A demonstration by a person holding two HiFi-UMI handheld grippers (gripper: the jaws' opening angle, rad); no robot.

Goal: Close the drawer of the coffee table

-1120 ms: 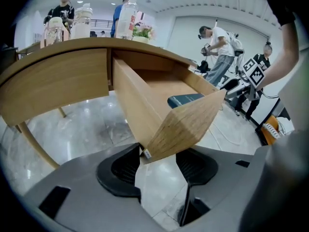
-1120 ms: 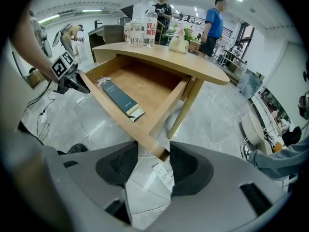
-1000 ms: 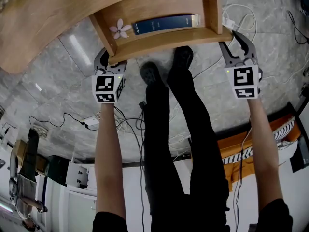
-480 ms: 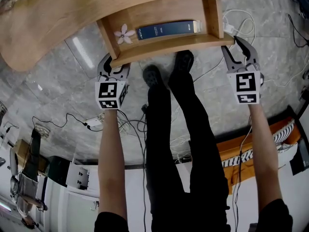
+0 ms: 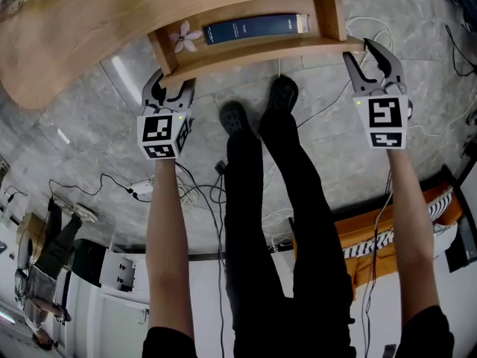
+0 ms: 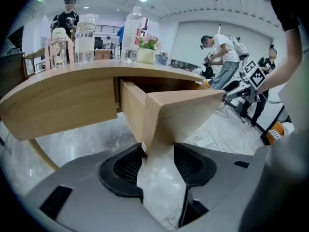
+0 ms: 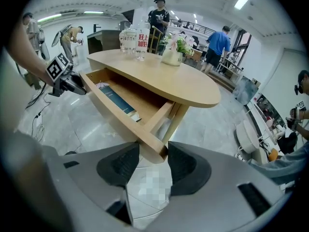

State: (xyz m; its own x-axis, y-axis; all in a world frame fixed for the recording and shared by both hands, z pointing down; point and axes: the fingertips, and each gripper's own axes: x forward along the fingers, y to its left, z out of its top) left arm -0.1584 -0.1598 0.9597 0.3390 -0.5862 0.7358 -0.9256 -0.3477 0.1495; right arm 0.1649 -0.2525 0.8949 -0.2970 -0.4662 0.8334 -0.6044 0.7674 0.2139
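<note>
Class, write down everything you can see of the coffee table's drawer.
The drawer is light wood, a shallow open-topped box with a plain front panel and no visible handle. It stands partly pulled out from under the oval table top. Inside lie a dark blue book and a pale flower. The left gripper straddles its left front corner. Its jaws have just closed a little and touch on one side only. The right gripper seems to press the right corner from both sides.
</note>
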